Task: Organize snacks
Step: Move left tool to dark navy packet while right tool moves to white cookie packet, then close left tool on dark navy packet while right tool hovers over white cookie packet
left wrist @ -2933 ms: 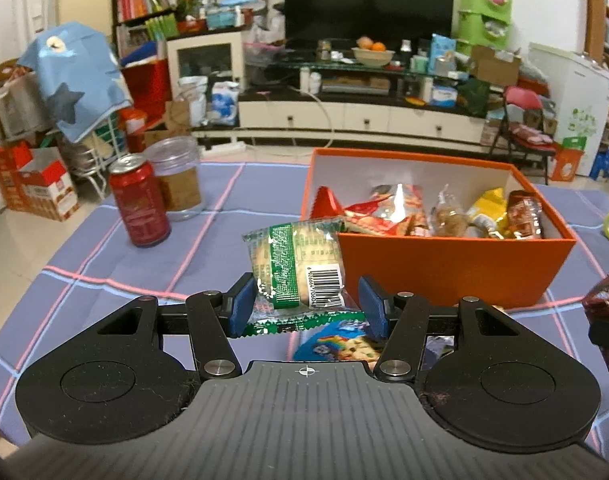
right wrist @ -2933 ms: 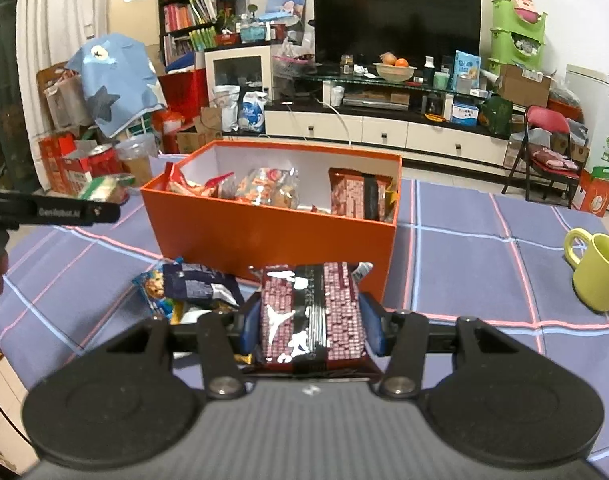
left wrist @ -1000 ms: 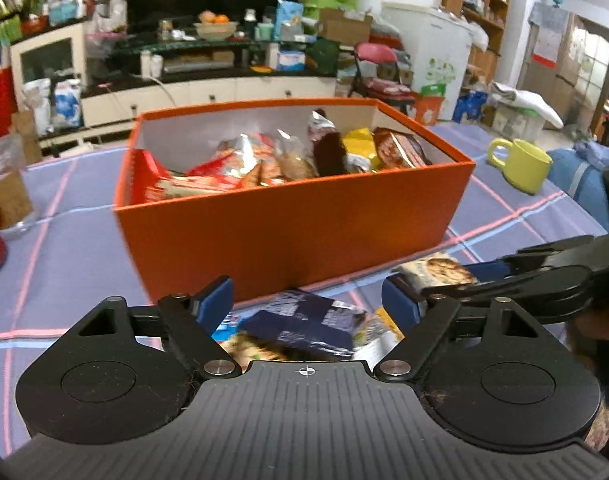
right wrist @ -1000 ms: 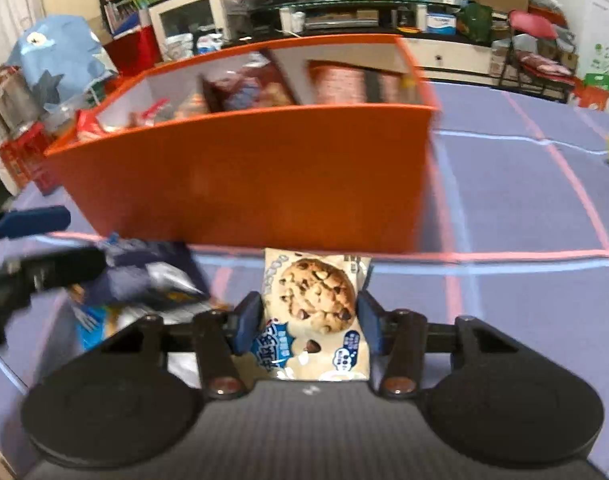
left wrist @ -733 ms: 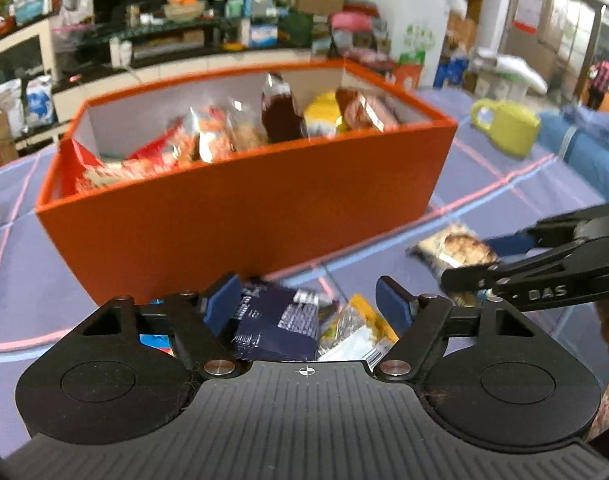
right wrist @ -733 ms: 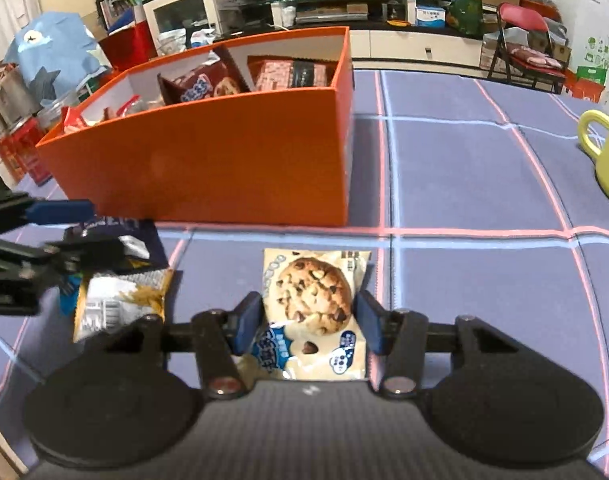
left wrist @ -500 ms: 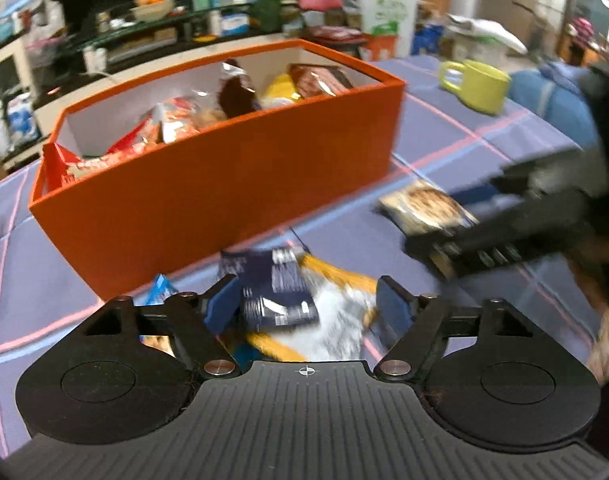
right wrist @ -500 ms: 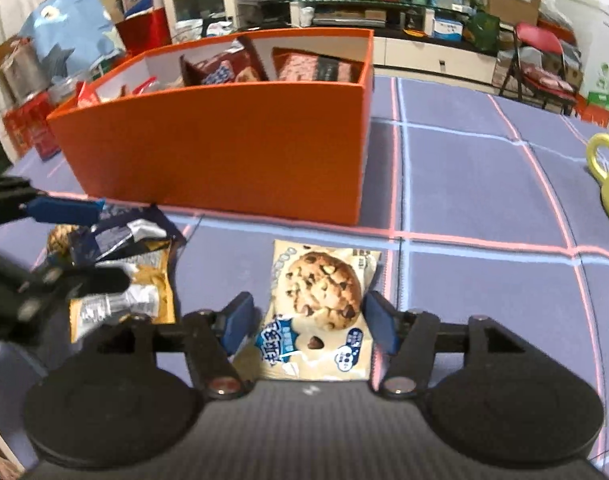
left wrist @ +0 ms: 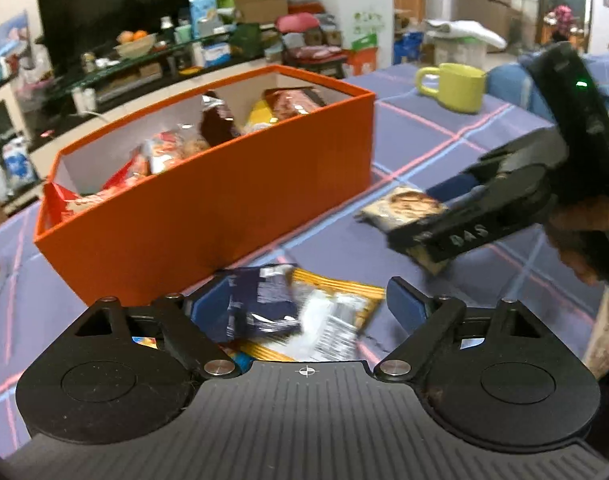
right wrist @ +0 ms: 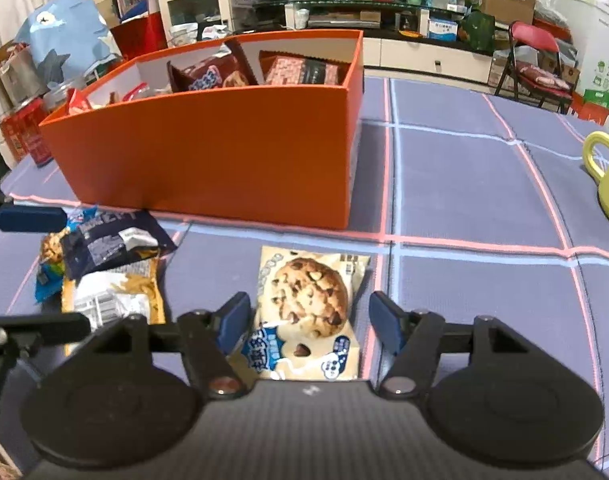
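Snack packets lie on the purple checked tablecloth (right wrist: 464,184) in front of the tall orange cardboard box (right wrist: 208,152), which already holds several wrapped snacks. A cream packet printed with a chocolate-chip cookie (right wrist: 310,312) lies flat between the blue pads of the right gripper (right wrist: 310,322); the jaws stand apart on either side of it and neither pad presses on it. To its left sits a small heap: a dark navy foil packet (right wrist: 108,240) on top of a yellow-and-white packet (right wrist: 112,296), with a blue wrapper (right wrist: 48,280) showing beneath. From the left wrist view, the left gripper (left wrist: 300,306) hangs over this heap with its jaws opening, the navy packet (left wrist: 256,308) and the yellow one (left wrist: 336,304) between the pads, ungripped. A lime-green ceramic mug (left wrist: 452,86) stands well apart on the cloth, beyond the right gripper (left wrist: 444,216).
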A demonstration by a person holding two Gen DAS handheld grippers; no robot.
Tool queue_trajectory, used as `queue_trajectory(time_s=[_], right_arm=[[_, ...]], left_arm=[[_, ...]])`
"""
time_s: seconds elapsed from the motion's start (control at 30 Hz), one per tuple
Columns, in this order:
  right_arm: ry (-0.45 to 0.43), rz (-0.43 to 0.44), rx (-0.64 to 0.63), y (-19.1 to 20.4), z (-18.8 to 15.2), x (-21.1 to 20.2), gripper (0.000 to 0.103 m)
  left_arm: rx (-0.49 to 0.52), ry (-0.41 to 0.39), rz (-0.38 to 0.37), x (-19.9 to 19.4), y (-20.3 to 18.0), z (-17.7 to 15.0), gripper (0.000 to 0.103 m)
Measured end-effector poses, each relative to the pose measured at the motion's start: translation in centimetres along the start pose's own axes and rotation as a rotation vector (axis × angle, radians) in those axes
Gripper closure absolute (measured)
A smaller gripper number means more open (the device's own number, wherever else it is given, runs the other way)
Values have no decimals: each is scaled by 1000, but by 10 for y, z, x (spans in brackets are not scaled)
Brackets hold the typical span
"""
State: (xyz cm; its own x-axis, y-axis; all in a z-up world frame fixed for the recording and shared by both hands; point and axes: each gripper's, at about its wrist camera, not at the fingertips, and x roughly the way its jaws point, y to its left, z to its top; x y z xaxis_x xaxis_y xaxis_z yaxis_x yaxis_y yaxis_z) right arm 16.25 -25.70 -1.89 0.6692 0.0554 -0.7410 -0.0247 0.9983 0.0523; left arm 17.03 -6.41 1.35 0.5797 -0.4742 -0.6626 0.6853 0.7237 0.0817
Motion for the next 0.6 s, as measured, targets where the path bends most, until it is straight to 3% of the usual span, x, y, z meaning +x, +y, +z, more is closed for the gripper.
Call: queue_trajectory(time_s=[0.2, 0.3, 0.4, 0.43, 0.6], right_arm=[[15, -2, -2, 3, -1, -2, 34], [18, -5, -12, 4, -3, -3, 33], [21, -4, -13, 5, -3, -3, 32], [22, -3, -14, 5, -3, -3, 31], [23, 1, -20, 5, -4, -4, 30]], left_arm=[[-191, 0, 37, 13, 29, 10, 35], [-204, 46, 33, 24, 31, 11, 37], [-231, 103, 47, 36, 33, 9, 50], [-254, 126, 54, 40, 36, 8, 63], [-318, 135, 59, 34, 47, -1, 63]])
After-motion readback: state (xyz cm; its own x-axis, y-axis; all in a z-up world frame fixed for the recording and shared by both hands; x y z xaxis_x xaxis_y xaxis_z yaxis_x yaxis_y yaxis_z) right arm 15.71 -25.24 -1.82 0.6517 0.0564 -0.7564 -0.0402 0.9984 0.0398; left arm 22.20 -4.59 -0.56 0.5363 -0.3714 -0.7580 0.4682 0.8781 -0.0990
